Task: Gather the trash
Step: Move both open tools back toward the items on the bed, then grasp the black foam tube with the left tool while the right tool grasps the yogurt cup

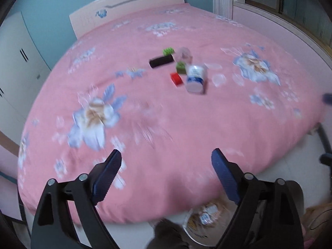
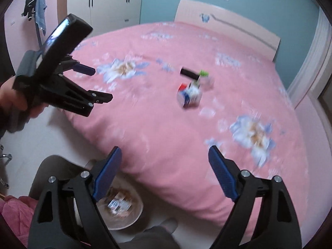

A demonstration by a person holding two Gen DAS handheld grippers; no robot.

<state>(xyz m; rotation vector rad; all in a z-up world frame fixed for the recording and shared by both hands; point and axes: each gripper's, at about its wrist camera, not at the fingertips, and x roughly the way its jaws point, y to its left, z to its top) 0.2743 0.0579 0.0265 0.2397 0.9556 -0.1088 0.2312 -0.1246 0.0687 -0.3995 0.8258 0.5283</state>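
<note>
Both claws are wide open and hold nothing: the left gripper (image 1: pixel 166 155) and the right gripper (image 2: pixel 165 153). The white cup (image 1: pixel 196 78) lies on the pink bed (image 1: pixel 145 108), right of middle in the frame. The trash bin (image 2: pixel 124 207) sits at the bottom.

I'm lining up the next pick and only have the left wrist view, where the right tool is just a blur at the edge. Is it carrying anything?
Observer: No. In the right wrist view the right tool is wide open with nothing between its fingers, pointing out over the bed.
Operator: My own finger covers part of the bin. Where exactly does it sit?
Observer: The bin stands on the floor right against the bed's near edge, below the right tool's left finger, with blurred paper trash already inside.
</note>
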